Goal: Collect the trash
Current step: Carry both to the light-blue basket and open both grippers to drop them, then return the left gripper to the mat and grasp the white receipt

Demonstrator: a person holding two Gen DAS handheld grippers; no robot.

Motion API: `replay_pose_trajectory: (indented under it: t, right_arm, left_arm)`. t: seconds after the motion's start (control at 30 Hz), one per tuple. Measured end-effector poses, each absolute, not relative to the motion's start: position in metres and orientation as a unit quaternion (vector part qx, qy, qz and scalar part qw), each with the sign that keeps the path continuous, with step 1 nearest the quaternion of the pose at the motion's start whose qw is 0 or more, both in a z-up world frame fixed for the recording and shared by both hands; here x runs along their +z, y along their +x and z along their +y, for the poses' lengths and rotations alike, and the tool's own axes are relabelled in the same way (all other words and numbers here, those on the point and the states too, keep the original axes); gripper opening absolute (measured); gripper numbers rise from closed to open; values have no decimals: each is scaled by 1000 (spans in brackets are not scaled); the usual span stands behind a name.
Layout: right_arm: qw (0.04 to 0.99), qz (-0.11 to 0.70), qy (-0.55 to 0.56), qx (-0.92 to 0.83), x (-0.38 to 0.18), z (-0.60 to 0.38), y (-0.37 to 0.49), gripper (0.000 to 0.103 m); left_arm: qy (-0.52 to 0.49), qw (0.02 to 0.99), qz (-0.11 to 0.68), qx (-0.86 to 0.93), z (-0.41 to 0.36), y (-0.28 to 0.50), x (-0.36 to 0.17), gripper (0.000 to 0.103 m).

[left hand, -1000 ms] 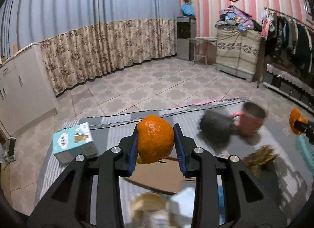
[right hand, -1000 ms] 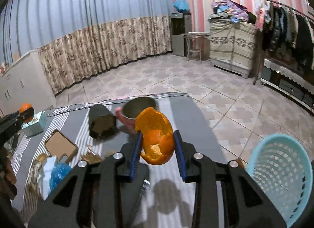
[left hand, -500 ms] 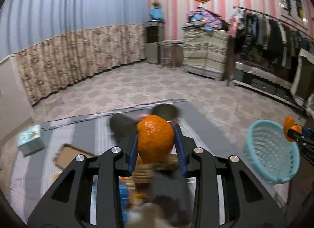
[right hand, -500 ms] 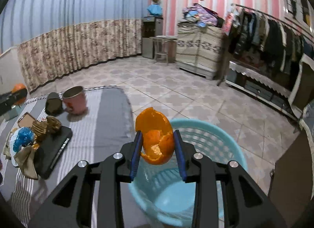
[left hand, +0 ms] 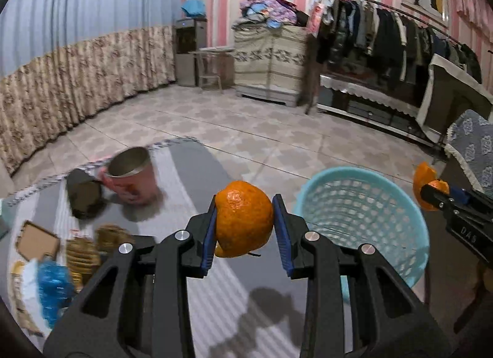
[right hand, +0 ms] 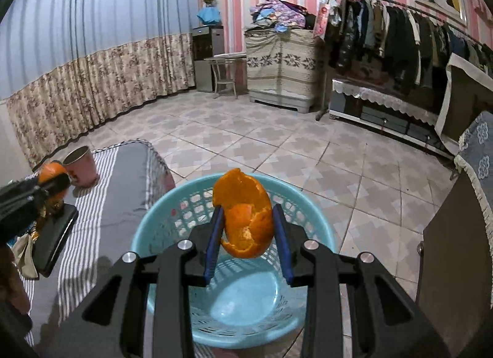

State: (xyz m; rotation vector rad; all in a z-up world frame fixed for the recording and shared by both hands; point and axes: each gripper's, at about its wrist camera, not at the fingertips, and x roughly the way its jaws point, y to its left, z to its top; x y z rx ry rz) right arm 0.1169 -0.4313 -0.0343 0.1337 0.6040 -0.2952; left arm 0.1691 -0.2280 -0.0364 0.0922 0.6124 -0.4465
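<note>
An orange peel [left hand: 243, 219] is clamped between the pads of the left gripper [left hand: 244, 228]; a torn peel shell [right hand: 245, 219] is pinched likewise in the right gripper [right hand: 246, 234], held directly above the blue basket [right hand: 148, 234]; from the left gripper, that basket [left hand: 413, 222] sits just ahead to the right, beside the striped table [left hand: 197, 179]; farther left ahead a pink cup [left hand: 132, 179] stands.

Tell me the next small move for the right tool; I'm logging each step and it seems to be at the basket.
Probably open the right tool: it holds the orange peel right over the blue basket, so letting go should drop the peel inside.
</note>
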Motion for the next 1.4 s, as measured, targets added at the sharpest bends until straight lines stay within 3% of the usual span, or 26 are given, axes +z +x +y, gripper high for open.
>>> replay_pose_trajectory:
  t: [0.4,0.5,0.6,0.93,1.0,1.03,1.07,1.13,1.4]
  right_arm:
    - [929,312,105,-172,-55,-472,112,33]
    - [926,318,109,-174,-60,-475,114,33]
    - [926,319,107,-173,-61,-477,114,33]
    - [928,320,96,-164,-64,-461,126,34]
    - [930,318,88,-164,-64,-455,131,37]
    - [931,315,85,-162,-63,-452,133,48]
    - [932,312,83,-162,-62,-449,132,68]
    - [935,298,76,-176,-59,-447,131,82]
    - [938,288,65,-182,-51,-427,126,86]
  left_arm:
    - [78,907,303,-281,-310,172,-55,32]
    - [88,901,308,-292,-322,176,-56,37]
    - [91,908,295,-283,-321,177,-51,74]
    - [77,932,267,-232,-269,183,-26,98]
    - [72,935,266,-225,-257,184,-22,98]
    - [70,936,265,-221,-252,185,-20,98]
    - [69,937,264,-218,-247,185,-18,98]
    - [67,940,260,-209,-237,185,-16,98]
    - [47,948,258,-181,-197,183,-10,98]
